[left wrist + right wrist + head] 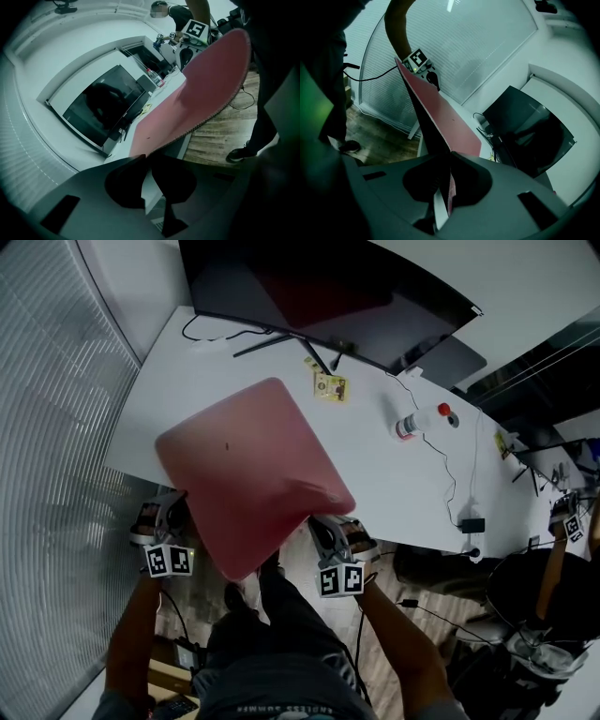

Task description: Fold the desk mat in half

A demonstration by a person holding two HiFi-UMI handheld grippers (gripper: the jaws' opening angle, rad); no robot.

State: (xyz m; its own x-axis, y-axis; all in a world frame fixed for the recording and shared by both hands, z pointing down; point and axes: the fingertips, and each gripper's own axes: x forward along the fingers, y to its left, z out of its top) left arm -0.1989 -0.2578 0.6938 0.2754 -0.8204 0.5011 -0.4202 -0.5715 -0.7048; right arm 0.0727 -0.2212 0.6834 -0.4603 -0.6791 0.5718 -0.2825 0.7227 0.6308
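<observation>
A pink desk mat (248, 465) lies on the white desk (394, 488), and its near edge hangs lifted past the desk's front. My left gripper (178, 510) is shut on the mat's near left corner, and in the left gripper view that corner runs into the closed jaws (147, 158) while the mat (206, 79) curves up to the right. My right gripper (325, 526) is shut on the near right corner. Seen from the right gripper view, the mat's edge (436, 122) stands on end, pinched between the jaws (449, 164). The far half rests flat on the desk.
A dark monitor (319, 296) stands at the desk's back edge, with a small yellow item (330, 386) in front of it. A plastic bottle (422, 420) lies to the right beside a thin cable and a black adapter (472, 524). A ribbed glass wall (56, 427) runs along the left.
</observation>
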